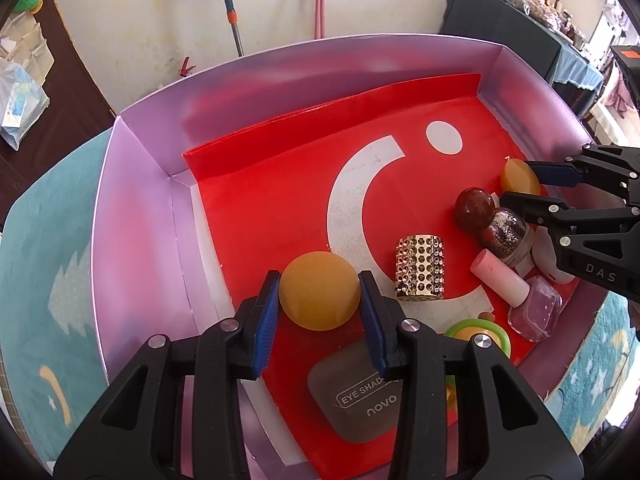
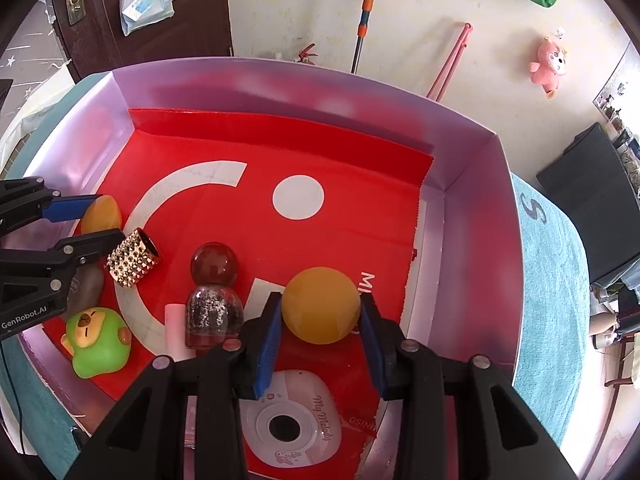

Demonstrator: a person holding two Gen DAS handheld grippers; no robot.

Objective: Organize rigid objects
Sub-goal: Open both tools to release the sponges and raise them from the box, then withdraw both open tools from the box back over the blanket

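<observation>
The left claw [image 1: 319, 296] stands with its blue pads on both sides of a yellow ball [image 1: 319, 295] inside the pink box [image 1: 136, 200] (red paper lining); the right claw [image 1: 516, 186] hangs near a second ball [image 1: 519, 178].

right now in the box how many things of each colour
orange balls: 2
gold studded cylinder: 1
dark red glitter bottle: 1
pink nail polish: 1
green toy: 1
grey eyeshadow case: 1
white toy camera: 1
total: 8

"EYE SHAD", "novo" on grey case [image 1: 356, 396], "My Melody" on toy camera [image 2: 292, 428]
</observation>
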